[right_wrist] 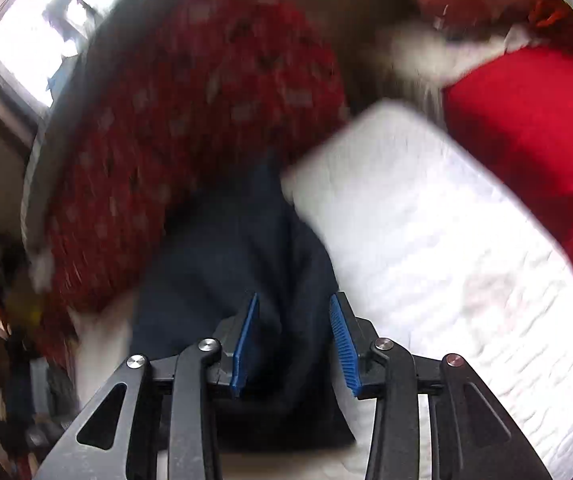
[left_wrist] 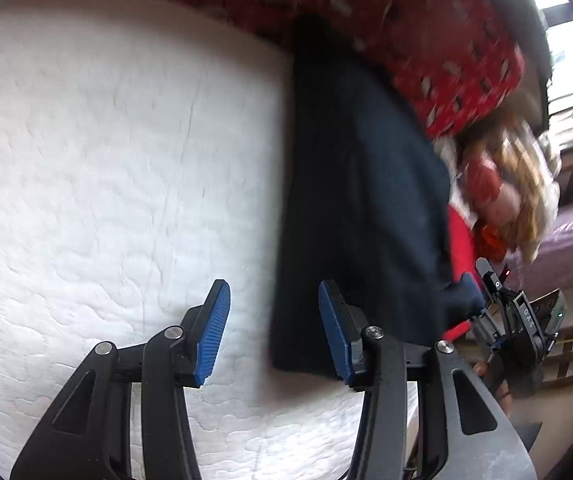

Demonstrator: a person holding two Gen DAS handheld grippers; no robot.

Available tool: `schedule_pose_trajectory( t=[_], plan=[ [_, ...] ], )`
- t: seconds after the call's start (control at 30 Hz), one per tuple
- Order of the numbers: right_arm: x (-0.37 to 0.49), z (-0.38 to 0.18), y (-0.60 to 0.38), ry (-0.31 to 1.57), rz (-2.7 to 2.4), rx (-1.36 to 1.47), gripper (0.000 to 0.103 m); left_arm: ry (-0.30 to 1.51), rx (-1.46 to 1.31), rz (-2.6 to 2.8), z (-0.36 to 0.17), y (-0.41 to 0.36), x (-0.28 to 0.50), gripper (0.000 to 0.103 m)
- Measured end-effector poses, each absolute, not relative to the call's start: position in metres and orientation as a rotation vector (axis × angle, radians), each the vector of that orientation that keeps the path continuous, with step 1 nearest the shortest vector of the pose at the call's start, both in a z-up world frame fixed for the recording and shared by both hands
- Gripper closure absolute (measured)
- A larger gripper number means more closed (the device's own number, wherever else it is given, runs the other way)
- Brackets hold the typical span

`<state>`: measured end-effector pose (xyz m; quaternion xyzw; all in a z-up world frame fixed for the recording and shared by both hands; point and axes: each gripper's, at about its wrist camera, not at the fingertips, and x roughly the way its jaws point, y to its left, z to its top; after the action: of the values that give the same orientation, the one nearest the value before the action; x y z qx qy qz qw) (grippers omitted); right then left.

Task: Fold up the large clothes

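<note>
Navy garment folded into a long strip on the white mattress

The dark navy garment (left_wrist: 358, 200) runs lengthwise from the frame's bottom middle up toward the red patterned blanket (left_wrist: 426, 40), right of center on the mattress (left_wrist: 106, 160). Left gripper (left_wrist: 274, 332) hangs open over bare mattress, nothing in it. Right gripper (right_wrist: 294, 344) has a navy bunch between its pads (right_wrist: 342, 344); can't tell if they're actually pinching.

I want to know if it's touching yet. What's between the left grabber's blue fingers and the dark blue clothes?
Only bare white mattress lies between the left gripper and the dark blue garment, as the left wrist view shows.
</note>
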<state>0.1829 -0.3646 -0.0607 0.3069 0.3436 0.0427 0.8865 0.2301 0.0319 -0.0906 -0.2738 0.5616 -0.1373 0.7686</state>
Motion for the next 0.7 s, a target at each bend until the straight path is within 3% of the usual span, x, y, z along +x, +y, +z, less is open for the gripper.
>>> schedule_pose_trajectory(
  t=[0.1, 0.13, 0.17, 0.27, 0.33, 0.37, 0.53, 0.57, 0.63, 0.67, 0.7],
  plan=[
    [0.191, -0.052, -0.356, 0.727, 0.18, 0.663, 0.051, 1.165, -0.595, -0.328, -0.069, 0.024, 0.231, 0.058],
    [0.194, -0.055, -0.348, 0.761, 0.188, 0.645, 0.048, 1.16, -0.577, -0.342, -0.066, 0.017, 0.233, 0.055],
    [0.198, -0.057, -0.34, 0.792, 0.186, 0.629, 0.047, 1.158, -0.552, -0.35, -0.064, 0.007, 0.234, 0.046],
    [0.196, -0.07, -0.311, 0.879, 0.172, 0.533, 0.043, 1.17, -0.446, -0.345, -0.068, -0.023, 0.241, 0.044],
    [0.181, -0.068, -0.305, 0.815, 0.15, 0.433, 0.067, 1.195, -0.372, -0.329, -0.078, -0.034, 0.241, 0.044],
    [0.175, -0.069, -0.306, 0.795, 0.136, 0.399, 0.088, 1.205, -0.357, -0.325, -0.083, -0.036, 0.241, 0.044],
    [0.16, -0.099, -0.335, 0.866, 0.13, 0.493, 0.093, 1.229, -0.377, -0.315, -0.094, -0.036, 0.239, 0.037],
    [0.159, -0.093, -0.339, 0.845, 0.161, 0.528, 0.09, 1.227, -0.375, -0.309, -0.093, -0.036, 0.241, 0.037],
    [0.158, -0.085, -0.34, 0.835, 0.197, 0.582, 0.069, 1.233, -0.381, -0.307, -0.092, -0.035, 0.24, 0.037],
    [0.162, -0.084, -0.341, 0.849, 0.183, 0.598, 0.045, 1.237, -0.384, -0.304, -0.091, -0.037, 0.241, 0.037],
    [0.168, -0.085, -0.34, 0.868, 0.169, 0.604, 0.053, 1.239, -0.384, -0.301, -0.09, -0.034, 0.238, 0.037]
  ],
)
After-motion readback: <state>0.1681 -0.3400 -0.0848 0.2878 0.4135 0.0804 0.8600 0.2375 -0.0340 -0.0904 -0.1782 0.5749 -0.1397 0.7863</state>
